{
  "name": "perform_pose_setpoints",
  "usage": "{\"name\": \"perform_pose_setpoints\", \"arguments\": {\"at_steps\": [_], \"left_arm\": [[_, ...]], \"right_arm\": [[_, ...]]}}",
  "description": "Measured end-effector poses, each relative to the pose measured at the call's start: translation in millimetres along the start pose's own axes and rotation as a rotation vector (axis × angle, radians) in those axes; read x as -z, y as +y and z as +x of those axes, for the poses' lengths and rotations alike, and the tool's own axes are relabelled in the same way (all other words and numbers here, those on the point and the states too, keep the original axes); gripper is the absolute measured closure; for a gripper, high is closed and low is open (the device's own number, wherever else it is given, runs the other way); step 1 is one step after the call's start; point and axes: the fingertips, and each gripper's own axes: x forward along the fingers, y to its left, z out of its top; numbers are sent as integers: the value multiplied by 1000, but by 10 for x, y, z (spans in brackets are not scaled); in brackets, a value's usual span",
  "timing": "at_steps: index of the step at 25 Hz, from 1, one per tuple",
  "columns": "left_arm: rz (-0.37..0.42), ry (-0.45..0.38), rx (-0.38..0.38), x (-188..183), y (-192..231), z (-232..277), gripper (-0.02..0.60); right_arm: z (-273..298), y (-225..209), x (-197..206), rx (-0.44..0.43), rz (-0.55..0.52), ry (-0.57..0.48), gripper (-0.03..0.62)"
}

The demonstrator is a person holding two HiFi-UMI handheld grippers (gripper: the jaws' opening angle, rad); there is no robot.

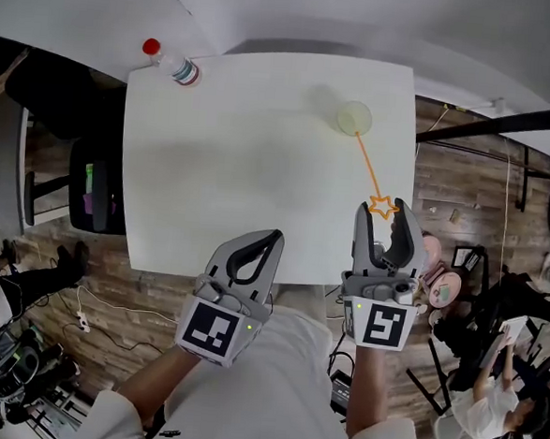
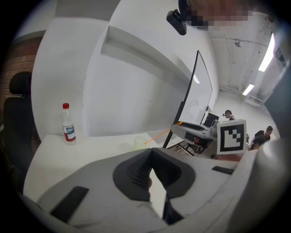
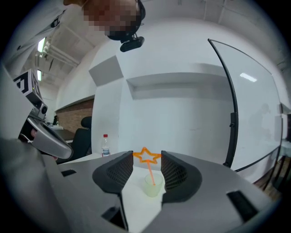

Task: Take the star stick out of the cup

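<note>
Toward the far right of the white table (image 1: 232, 164), the pale translucent cup (image 1: 354, 118) is standing upright. The star stick (image 1: 366, 164) is leaning out of it toward the person, with its lower end sitting inside the cup. The right gripper (image 3: 147, 160) is pinching the orange star head between its jaw tips; the jaws are standing fairly wide because the star's points are spanning the gap and pressing on both pads. The left gripper (image 1: 276, 235) is hanging over the near table edge, well apart from the cup, with its jaws closed together on nothing. The stick is looking thin and very light (probably plastic, the star only an open outline), so a hard squeeze is likely bending it and a hold on the points alone is risking a slip. I am judging a hold across the star's body, or just below it on the shaft, the safer one. The cup is looking light too, so a slanted pull is risking tipping it.
</note>
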Motion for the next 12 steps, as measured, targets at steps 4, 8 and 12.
{"name": "perform_pose_setpoints", "arguments": {"at_steps": [4, 8, 12], "left_arm": [[9, -23, 23, -44, -32, -94, 578], [30, -63, 49, -93, 6, -246, 578], [65, -113, 68, -163, -23, -348, 578]], "right_arm": [[-162, 64, -131, 21, 10, -15, 399], [-323, 209, -249, 45, 24, -31, 399], [-529, 284, -352, 56, 34, -38, 400]]}}
